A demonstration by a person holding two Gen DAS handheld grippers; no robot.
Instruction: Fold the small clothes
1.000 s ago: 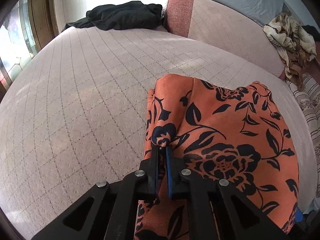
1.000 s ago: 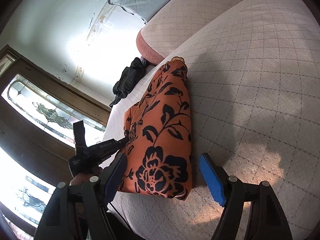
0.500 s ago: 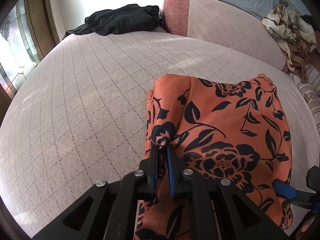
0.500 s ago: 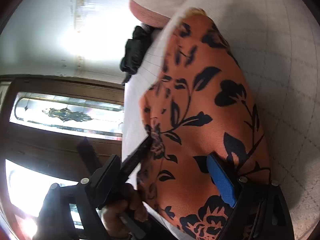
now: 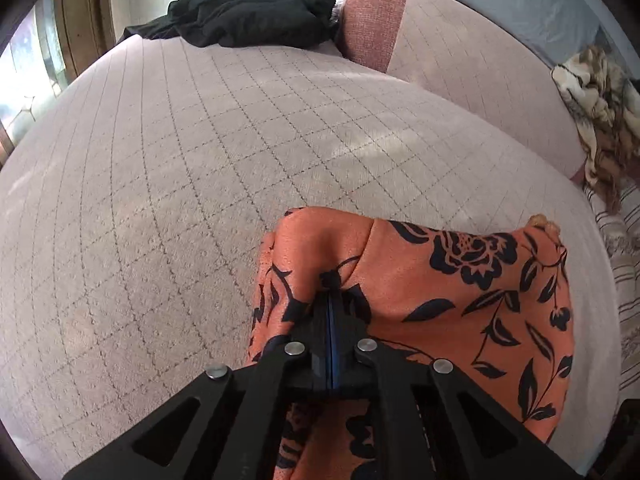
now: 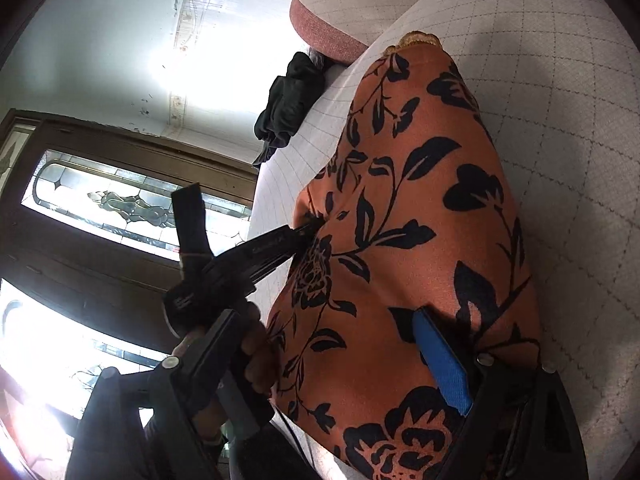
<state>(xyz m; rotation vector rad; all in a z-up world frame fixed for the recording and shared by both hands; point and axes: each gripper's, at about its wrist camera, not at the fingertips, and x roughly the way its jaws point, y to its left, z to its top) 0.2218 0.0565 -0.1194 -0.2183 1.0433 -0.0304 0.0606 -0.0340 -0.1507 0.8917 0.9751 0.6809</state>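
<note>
Pinching a fold of the orange floral garment [image 5: 420, 280], the left tongs [image 5: 332, 308] are clamped tight, while the right tongs [image 6: 320, 344] gape wide around it on the quilted bed [image 5: 160, 184].

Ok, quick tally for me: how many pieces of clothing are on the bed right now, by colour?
Orange with black flowers: 1, the garment pinched by the left gripper, with the right gripper open around its near end
Black: 1, the heap at the far edge
Cream and brown print: 1, the crumpled piece by the pillow
Total: 3
</note>
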